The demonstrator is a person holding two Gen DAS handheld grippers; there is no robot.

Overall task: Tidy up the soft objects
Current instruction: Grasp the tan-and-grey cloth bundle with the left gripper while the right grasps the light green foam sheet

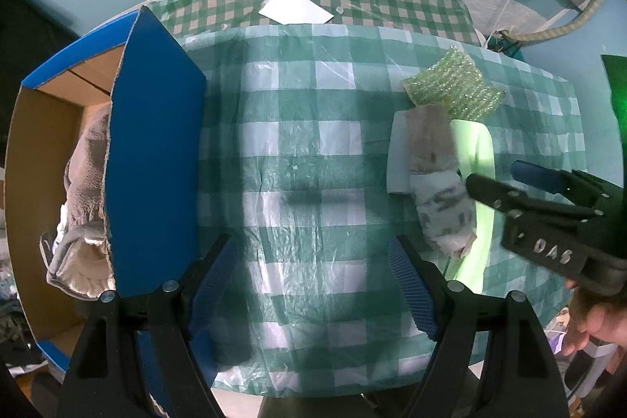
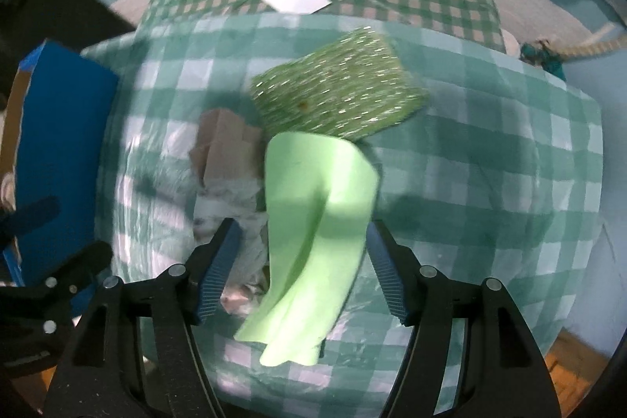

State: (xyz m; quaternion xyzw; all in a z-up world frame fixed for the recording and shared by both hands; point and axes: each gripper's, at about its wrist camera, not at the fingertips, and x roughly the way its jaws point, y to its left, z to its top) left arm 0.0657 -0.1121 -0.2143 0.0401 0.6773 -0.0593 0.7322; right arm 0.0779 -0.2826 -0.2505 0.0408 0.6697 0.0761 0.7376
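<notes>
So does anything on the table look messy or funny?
Yes. The light green cloth lies crumpled and twisted, half over a patterned cloth, not folded flat. The blue box's flap edge looks torn and ragged.

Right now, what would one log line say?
left fingers: open, empty | right fingers: open around green cloth | box: holds grey towel

Both wrist views look steeply down on the checked tablecloth [image 1: 298, 128]. The left one hangs near the blue box [image 1: 156, 151] at the table's left side; the right one sits closer, over the light green cloth [image 2: 313, 214]. Both share that cloth, the sparkly green pad [image 2: 337, 85] and the far white paper [image 1: 296, 7].
</notes>
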